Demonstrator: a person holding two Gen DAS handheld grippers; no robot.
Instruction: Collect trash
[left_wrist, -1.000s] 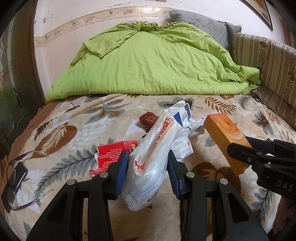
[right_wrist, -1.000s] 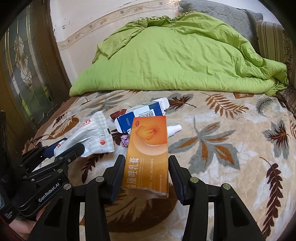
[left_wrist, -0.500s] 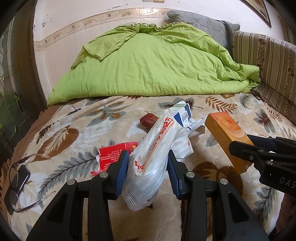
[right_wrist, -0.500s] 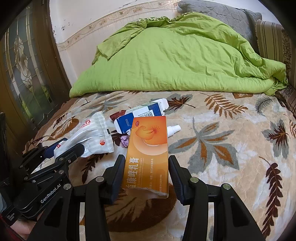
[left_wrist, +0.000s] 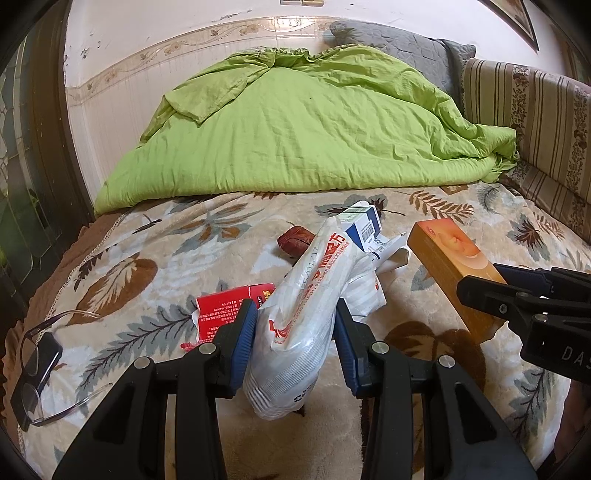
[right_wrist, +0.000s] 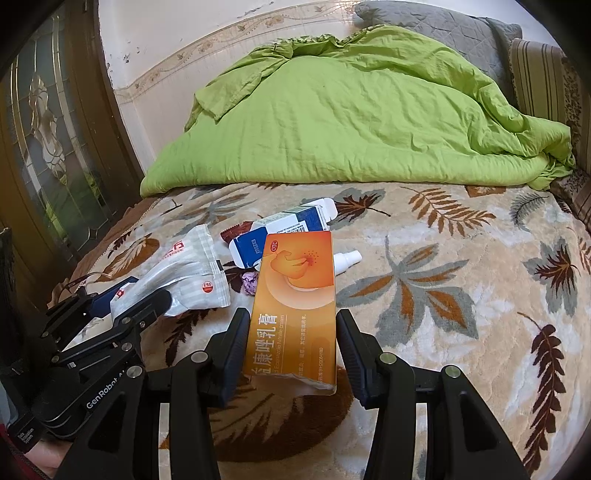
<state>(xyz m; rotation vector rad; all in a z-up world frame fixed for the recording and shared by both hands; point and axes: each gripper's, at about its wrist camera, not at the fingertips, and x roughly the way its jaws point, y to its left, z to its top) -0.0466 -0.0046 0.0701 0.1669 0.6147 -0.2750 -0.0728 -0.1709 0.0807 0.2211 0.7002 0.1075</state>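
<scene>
a bed covered in a cream blanket with brown and grey leaf prints fills both views, and a rumpled lime-green quilt is heaped at its far end against the wall. a grey pillow shows behind the quilt.

the trash lies scattered in the middle of the blanket. the left tool is clamped on a crinkled white plastic bag with red print and fine grey stripes; the bag sticks up between the blue pads, its lower end bulging below them. what is inside it cannot be told. the right tool grips a long flat orange carton printed with a paler figure and white lettering, pinched by its long edges near the near end, which looks crushed open.

beyond these, a blue-and-white carton lies on the blanket with its end flap open. a red box lies just left of the bag, torn at one end. a small white spray bottle peeks out beside the orange carton. a dark red wrapper and a small purple crumpled wrapper sit near the cartons. a pair of glasses rests at the bed's left edge.
</scene>
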